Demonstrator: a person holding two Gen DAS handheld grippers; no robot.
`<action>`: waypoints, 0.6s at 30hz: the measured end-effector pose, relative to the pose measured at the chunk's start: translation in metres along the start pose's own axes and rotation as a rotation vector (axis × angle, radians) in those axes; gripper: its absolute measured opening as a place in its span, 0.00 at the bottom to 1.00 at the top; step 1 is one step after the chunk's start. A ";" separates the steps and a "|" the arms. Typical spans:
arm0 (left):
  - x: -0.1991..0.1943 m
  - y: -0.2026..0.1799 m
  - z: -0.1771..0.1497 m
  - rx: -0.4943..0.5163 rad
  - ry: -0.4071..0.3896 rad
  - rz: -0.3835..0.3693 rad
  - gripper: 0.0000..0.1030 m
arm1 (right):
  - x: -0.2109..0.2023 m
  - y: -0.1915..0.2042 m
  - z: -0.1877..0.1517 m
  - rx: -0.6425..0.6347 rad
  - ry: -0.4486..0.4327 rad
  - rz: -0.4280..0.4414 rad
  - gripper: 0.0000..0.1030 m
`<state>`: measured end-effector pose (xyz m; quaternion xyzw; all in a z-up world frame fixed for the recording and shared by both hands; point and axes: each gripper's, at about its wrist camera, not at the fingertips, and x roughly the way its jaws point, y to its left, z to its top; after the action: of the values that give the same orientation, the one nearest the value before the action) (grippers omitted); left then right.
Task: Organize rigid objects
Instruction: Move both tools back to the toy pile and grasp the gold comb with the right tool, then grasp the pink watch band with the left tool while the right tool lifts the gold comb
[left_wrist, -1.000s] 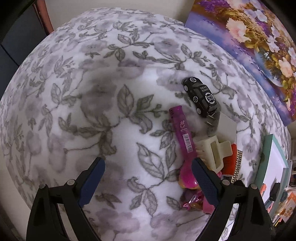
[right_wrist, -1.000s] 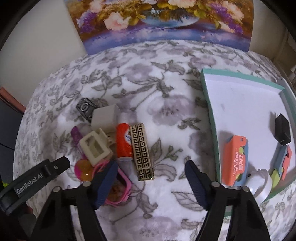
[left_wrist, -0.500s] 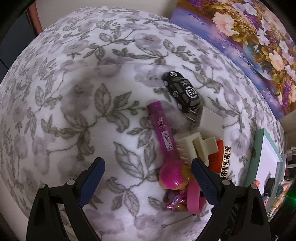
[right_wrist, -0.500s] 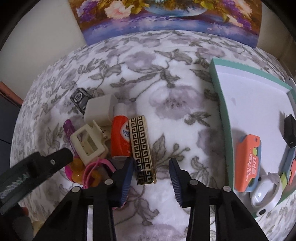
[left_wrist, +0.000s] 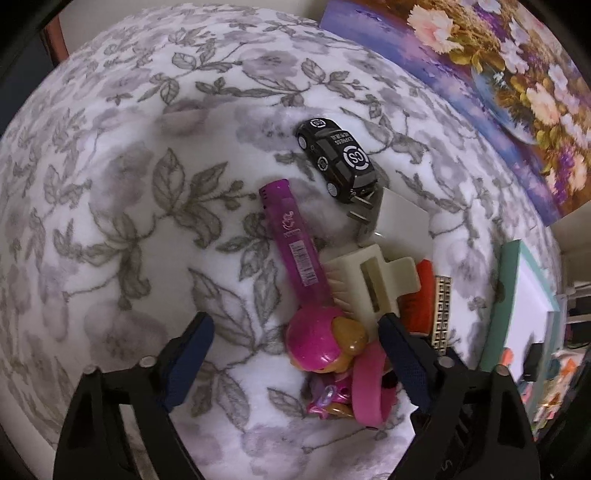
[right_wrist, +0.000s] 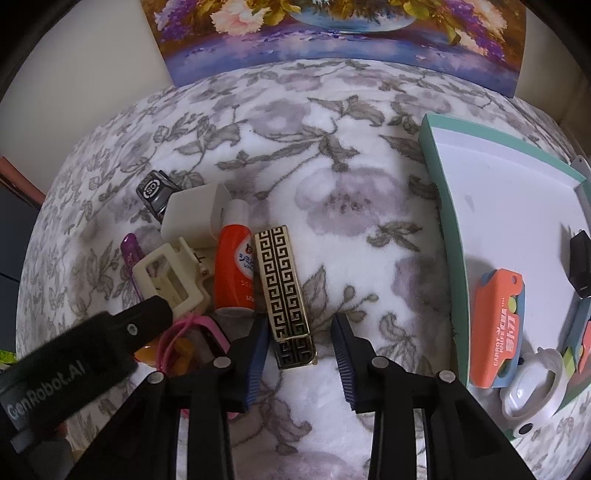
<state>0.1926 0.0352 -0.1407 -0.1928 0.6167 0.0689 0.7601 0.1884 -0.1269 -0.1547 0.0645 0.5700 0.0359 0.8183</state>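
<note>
The right claw (right_wrist: 299, 350) is pointing down over the flowery blanket (right_wrist: 332, 184), and its two arms are closing in. The near end of the gold and black patterned case (right_wrist: 286, 291) is sitting between them, but the pads are not pressing on it yet. Just beside the case, a red tube (right_wrist: 236, 269), a cream hair clip (right_wrist: 170, 280) and a white plug (right_wrist: 194, 214) are lying in a pile. The left claw (left_wrist: 295, 354) is hanging over a pink toy (left_wrist: 321, 343), its arms apart and closing. A teal tray (right_wrist: 439, 206) is sitting at the right, holding an orange toy knife (right_wrist: 498, 325).
</note>
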 end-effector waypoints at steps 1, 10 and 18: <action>0.001 0.000 0.000 -0.012 0.003 -0.020 0.80 | 0.000 -0.002 0.000 0.003 0.000 0.000 0.35; -0.008 -0.001 -0.010 -0.002 0.007 -0.061 0.58 | -0.005 -0.018 0.002 0.050 0.005 -0.025 0.31; -0.017 -0.007 -0.018 0.040 0.007 -0.008 0.47 | -0.007 -0.030 0.001 0.078 0.011 -0.020 0.31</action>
<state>0.1753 0.0239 -0.1261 -0.1804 0.6198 0.0530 0.7619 0.1864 -0.1573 -0.1525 0.0901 0.5759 0.0057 0.8125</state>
